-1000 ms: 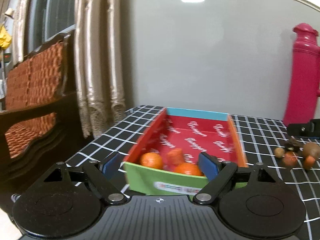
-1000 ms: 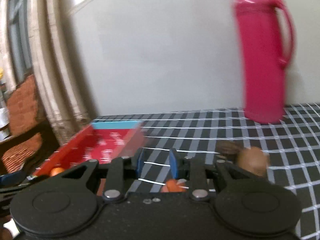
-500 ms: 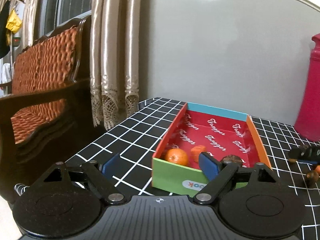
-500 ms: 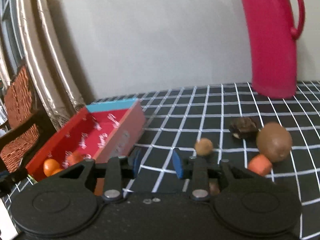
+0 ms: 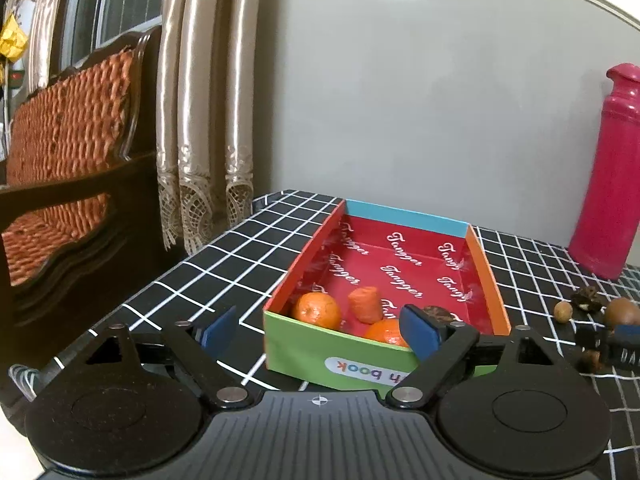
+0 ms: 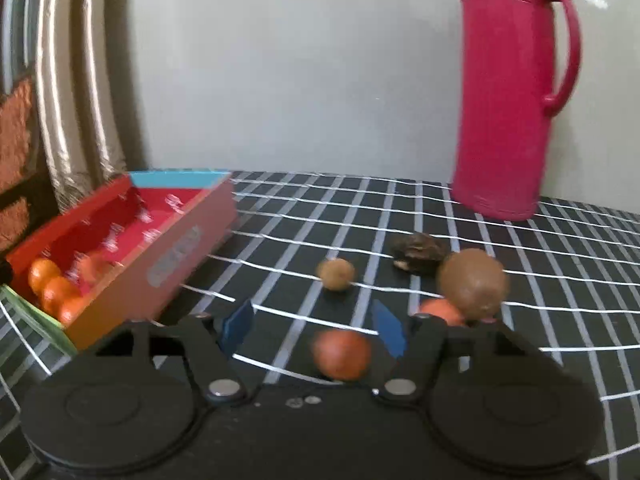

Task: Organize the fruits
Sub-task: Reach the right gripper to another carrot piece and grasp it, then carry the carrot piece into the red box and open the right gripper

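A colourful open box [image 5: 486, 276] with a red floor holds two oranges [image 5: 316, 311], a carrot piece [image 5: 365, 304] and a dark fruit. It also shows in the right wrist view [image 6: 176, 256] at the left. My left gripper [image 5: 316, 330] is open and empty in front of the box's green wall. My right gripper [image 6: 314, 326] is open, with a small reddish-orange fruit [image 6: 341, 355] on the table between its fingers, not gripped. Loose nearby are a small tan fruit [image 6: 336, 275], a big brown fruit [image 6: 472, 283], a dark shrivelled piece [image 6: 418, 251] and an orange piece [image 6: 440, 310].
A tall pink thermos [image 6: 508, 92] stands at the back by the wall; it also shows in the left wrist view [image 5: 608, 168]. The table has a black checked cloth [image 5: 248, 248]. A wooden sofa [image 5: 68, 168] and curtains [image 5: 200, 100] stand left of the table's edge.
My right gripper has opened wider and moved down to the loose fruits, and the reddish-orange fruit now lies between its fingers. My left gripper has drawn back a little from the box, still open.
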A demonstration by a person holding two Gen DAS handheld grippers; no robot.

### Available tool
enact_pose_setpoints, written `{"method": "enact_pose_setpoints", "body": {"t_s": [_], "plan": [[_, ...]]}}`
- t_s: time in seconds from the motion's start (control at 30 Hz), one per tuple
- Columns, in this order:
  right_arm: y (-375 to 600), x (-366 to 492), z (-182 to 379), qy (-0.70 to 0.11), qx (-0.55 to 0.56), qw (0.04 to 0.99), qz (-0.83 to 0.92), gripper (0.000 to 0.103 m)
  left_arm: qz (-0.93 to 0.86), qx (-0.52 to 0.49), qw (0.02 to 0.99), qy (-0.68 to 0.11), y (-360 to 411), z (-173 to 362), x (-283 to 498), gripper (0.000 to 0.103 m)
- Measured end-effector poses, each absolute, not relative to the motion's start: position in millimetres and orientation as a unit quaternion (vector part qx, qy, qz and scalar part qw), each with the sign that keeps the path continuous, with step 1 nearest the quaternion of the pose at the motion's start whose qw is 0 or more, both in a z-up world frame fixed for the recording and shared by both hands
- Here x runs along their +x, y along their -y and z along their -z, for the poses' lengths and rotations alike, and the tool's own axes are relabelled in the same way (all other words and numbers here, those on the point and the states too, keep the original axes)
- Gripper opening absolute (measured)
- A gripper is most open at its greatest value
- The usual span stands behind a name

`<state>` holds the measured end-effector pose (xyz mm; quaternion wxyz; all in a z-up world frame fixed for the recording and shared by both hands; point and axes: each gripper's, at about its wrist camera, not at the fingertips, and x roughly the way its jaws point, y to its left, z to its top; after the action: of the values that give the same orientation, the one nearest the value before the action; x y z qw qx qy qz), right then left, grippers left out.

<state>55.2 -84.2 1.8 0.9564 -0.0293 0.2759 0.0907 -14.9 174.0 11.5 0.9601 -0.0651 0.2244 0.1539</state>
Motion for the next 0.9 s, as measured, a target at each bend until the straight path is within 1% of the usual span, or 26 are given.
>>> {"method": "enact_pose_setpoints", "body": {"t_s": [0.07, 0.17, 0.2, 0.23, 0.27, 0.3, 0.57, 0.73, 0.9], "plan": [[92.8, 55.1, 3.5, -0.291, -0.035, 0.953, -0.074, 0.072, -0.146, -0.074, 0.961, -0.225, -171.7, -12.4, -14.0, 0.087], [98.8, 55.8, 8.7, -0.303, -0.013, 0.950, -0.081, 0.072, -0.136, -0.067, 0.963, -0.224, -163.9, -12.1, -13.2, 0.088], [97.6, 55.0, 9.2, -0.303, -0.015, 0.949, -0.081, 0.070, -0.134, -0.063, 0.963, -0.224, -161.9, -12.0, -13.2, 0.088], [95.5, 54.8, 10.1, -0.303, -0.020, 0.949, -0.083, 0.057, -0.134, -0.059, 0.963, -0.224, -160.5, -11.6, -13.2, 0.088], [93.7, 54.6, 11.2, -0.302, -0.023, 0.949, -0.086, 0.047, -0.137, -0.055, 0.963, -0.223, -159.6, -11.3, -13.5, 0.088], [93.0, 54.9, 12.6, -0.303, -0.019, 0.948, -0.093, 0.030, -0.140, -0.054, 0.963, -0.223, -160.2, -11.2, -13.8, 0.088], [89.9, 54.0, 14.3, -0.299, -0.004, 0.947, -0.114, 0.030, -0.148, -0.064, 0.961, -0.226, -166.3, -10.9, -13.3, 0.088], [77.0, 48.9, -10.6, -0.255, 0.032, 0.953, -0.158, 0.030, -0.158, -0.064, 0.960, -0.222, -170.4, -10.5, -16.8, 0.088], [25.0, 51.7, -31.4, -0.224, 0.034, 0.943, -0.245, 0.030, -0.182, -0.060, 0.957, -0.216, -184.3, -10.6, -21.8, 0.088]]}}
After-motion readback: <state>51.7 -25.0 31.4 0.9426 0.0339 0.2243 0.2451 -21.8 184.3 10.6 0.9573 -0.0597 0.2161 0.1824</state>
